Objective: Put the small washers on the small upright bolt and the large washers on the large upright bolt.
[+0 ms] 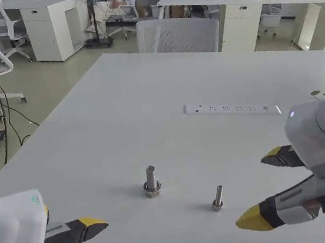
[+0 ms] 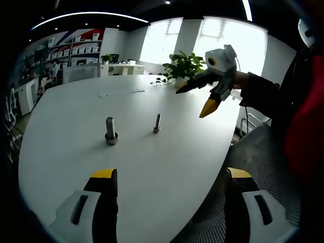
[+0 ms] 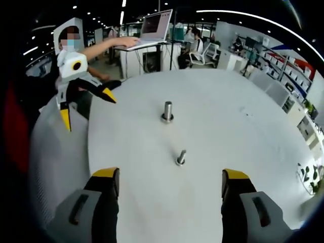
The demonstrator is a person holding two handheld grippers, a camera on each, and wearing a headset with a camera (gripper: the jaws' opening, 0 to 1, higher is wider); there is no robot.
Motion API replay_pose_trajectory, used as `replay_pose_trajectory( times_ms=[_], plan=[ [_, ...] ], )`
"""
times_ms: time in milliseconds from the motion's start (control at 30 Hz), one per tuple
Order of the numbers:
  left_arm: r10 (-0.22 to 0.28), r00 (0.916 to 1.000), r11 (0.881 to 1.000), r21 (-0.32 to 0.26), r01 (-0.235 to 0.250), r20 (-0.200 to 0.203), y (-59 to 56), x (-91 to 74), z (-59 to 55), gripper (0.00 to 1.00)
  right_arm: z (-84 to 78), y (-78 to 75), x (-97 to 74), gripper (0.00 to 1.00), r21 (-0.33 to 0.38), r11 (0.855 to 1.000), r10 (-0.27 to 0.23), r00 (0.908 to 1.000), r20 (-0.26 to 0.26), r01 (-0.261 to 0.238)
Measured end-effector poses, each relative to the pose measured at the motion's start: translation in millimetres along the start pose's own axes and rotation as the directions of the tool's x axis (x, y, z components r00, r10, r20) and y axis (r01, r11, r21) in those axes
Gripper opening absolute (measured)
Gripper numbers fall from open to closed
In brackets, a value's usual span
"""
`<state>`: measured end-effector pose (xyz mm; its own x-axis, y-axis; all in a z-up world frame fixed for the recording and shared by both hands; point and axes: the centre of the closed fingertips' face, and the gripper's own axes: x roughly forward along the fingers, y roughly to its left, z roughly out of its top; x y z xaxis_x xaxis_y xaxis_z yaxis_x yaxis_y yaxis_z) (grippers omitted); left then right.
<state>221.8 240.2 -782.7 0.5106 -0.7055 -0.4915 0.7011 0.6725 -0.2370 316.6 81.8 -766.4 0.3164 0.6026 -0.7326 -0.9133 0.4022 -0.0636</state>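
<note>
Both claws are wide open and hold nothing. The small bolt (image 1: 218, 197) stands upright on the table (image 1: 119, 103), near the right claw (image 1: 255, 190). The big bolt (image 1: 151, 181) stands upright too, between the right claw and the left claw (image 2: 169, 174). A power strip (image 1: 232, 109) lies flat, far past both bolts from the claws.

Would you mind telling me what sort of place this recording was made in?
Most likely an open-plan office or lab. A large white table carries a power strip, a mesh office chair and white desks stand behind it, and someone works at a laptop.
</note>
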Motion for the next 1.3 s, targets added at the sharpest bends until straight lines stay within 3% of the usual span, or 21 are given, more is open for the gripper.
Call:
replay_pose_trajectory(
  times_ms=[267,500,700,900,1200,1300],
  plan=[
    [0.010,0.9998,1.000,0.003,-0.010,0.016,-1.6,-5.3,1.9,0.87,-13.7,20.4,-5.6,0.84,0.087,0.996,-0.040,0.9950,0.092,0.032],
    [0.022,0.9993,1.000,-0.003,-0.021,0.031,-2.3,-9.9,1.4,0.87,-23.3,41.6,-5.5,0.85,0.113,0.992,-0.075,0.9886,0.131,0.060],
    [0.033,0.9987,0.999,-0.010,-0.033,0.038,-0.2,-13.0,0.8,0.88,-29.0,42.3,-4.1,0.88,0.167,0.983,-0.109,0.9816,0.157,0.082],
    [0.063,0.9978,0.998,-0.033,-0.062,0.022,7.7,-12.9,-6.0,0.90,-32.6,44.9,2.5,0.90,0.157,0.984,-0.114,0.9827,0.146,0.090],
    [0.110,0.9936,0.993,-0.041,-0.109,0.025,16.5,-16.2,-6.8,0.93,-29.4,38.8,3.7,0.96,0.164,0.978,-0.155,0.9754,0.157,0.129],
    [0.108,0.9939,0.993,-0.040,-0.107,0.021,16.1,-16.1,-7.3,0.93,-30.1,40.2,3.4,0.96,0.164,0.979,-0.148,0.9770,0.154,0.122]
  ],
)
